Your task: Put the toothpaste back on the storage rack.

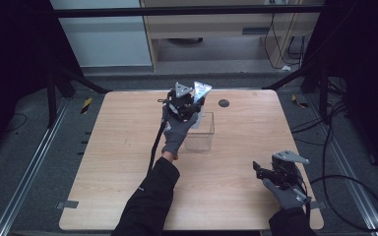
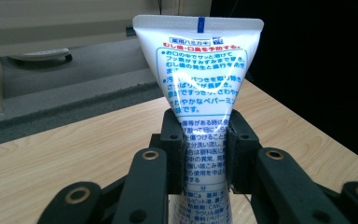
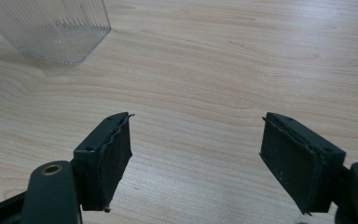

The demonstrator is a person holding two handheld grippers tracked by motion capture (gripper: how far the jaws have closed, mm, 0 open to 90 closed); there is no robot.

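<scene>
Toothpaste tube point(image 2: 200, 74) stands crimp-up, clamped between the left gripper point(image 2: 204, 154) fingers; lowering it straight should seat it in the clear container point(image 1: 200, 132). Right gripper point(image 3: 196, 154) fingers gape, released.

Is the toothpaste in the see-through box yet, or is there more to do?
Not yet. Done: the left claw has gripped the white toothpaste tube with blue and red print and holds it up. In hand: it hangs by the clear ribbed plastic box on the wooden table. Probably left: putting it inside and letting go. The right claw waits open.
</scene>
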